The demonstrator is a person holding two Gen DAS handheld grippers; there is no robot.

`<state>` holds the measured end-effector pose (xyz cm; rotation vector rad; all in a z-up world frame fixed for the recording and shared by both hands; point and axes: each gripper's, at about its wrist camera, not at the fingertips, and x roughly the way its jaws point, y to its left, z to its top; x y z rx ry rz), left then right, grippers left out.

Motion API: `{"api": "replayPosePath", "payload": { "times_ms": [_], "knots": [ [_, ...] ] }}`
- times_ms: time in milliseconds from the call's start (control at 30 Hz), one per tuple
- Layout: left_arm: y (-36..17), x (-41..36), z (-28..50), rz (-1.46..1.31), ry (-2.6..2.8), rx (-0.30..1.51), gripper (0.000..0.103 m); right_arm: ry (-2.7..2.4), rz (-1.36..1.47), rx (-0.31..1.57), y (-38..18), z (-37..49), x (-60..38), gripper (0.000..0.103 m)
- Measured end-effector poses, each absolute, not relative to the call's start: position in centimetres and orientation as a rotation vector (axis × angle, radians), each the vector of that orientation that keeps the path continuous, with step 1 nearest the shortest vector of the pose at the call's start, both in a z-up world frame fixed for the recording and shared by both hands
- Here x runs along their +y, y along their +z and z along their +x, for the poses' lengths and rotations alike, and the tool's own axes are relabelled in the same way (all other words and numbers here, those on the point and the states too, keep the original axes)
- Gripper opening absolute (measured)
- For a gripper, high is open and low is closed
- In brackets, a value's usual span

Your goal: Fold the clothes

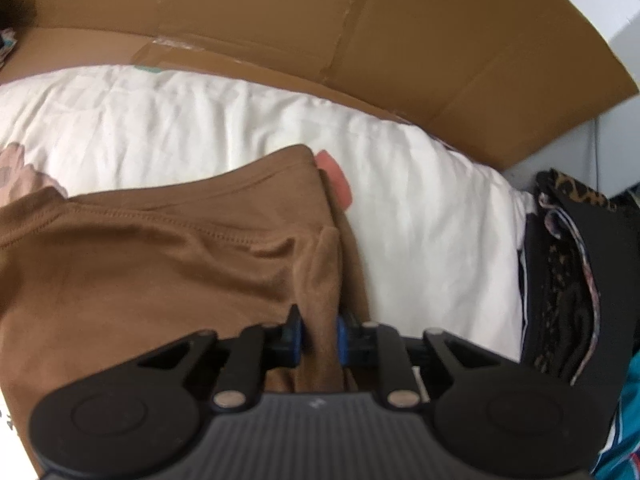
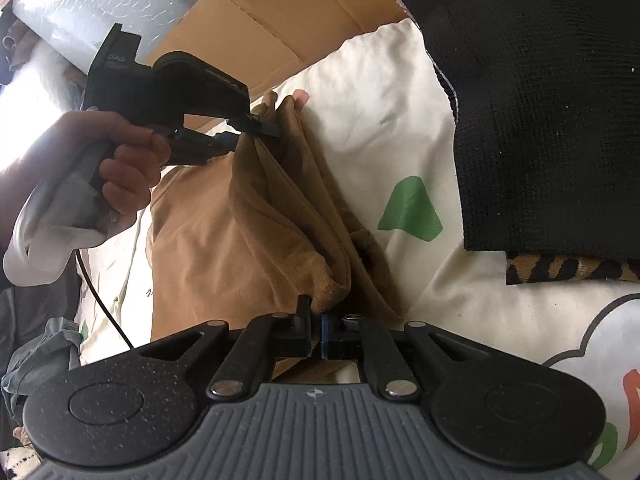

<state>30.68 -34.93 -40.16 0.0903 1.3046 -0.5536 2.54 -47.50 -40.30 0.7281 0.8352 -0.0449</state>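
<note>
A brown garment (image 1: pixel 160 264) lies on a white printed sheet (image 1: pixel 420 216), partly folded along its right edge. My left gripper (image 1: pixel 320 332) is shut on a bunched fold of that brown cloth, which fills the gap between the blue pads. In the right wrist view the same brown garment (image 2: pixel 224 236) stretches between both tools. My right gripper (image 2: pixel 316 330) is shut on its near corner. The left gripper (image 2: pixel 264 126), held by a hand (image 2: pixel 128 168), pinches the far corner.
Flattened cardboard (image 1: pixel 400 40) lies beyond the sheet. A stack of folded clothes, black on top (image 2: pixel 540 120) with a leopard print piece (image 2: pixel 560 270) beneath, sits at the right. A grey cloth (image 2: pixel 36 352) and a cable (image 2: pixel 100 300) lie at the left.
</note>
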Motion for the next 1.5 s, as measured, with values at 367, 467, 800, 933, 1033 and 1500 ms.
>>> {"api": "replayPosePath", "payload": {
  "times_ms": [367, 467, 800, 933, 1033, 1500],
  "knots": [
    [-38.4, -34.8, 30.2, 0.078, -0.566, 1.301, 0.007, -0.038, 0.712, 0.825, -40.1, 1.9, -47.6, 0.001],
    [-38.7, -35.3, 30.1, 0.081, -0.568, 1.306, 0.008, -0.044, 0.715, 0.832, -40.3, 1.8, -47.7, 0.001],
    [-40.6, -33.9, 31.2, -0.056, -0.604, 1.328, 0.028, -0.082, 0.771, 0.861, -41.3, 1.5, -48.4, 0.002],
    [-38.6, -32.2, 31.8, -0.057, -0.63, 1.276, 0.03, -0.084, 0.772, 0.864, -41.1, 1.3, -48.4, 0.003],
    [-37.8, -31.2, 31.9, -0.043, -0.642, 1.27, 0.03, -0.095, 0.75, 0.867, -40.6, 1.0, -48.5, 0.005],
    [-40.9, -33.7, 29.1, 0.126, -0.741, 1.252, 0.026, -0.14, 0.653, 0.88, -39.6, 1.5, -48.8, 0.009]
  ]
}}
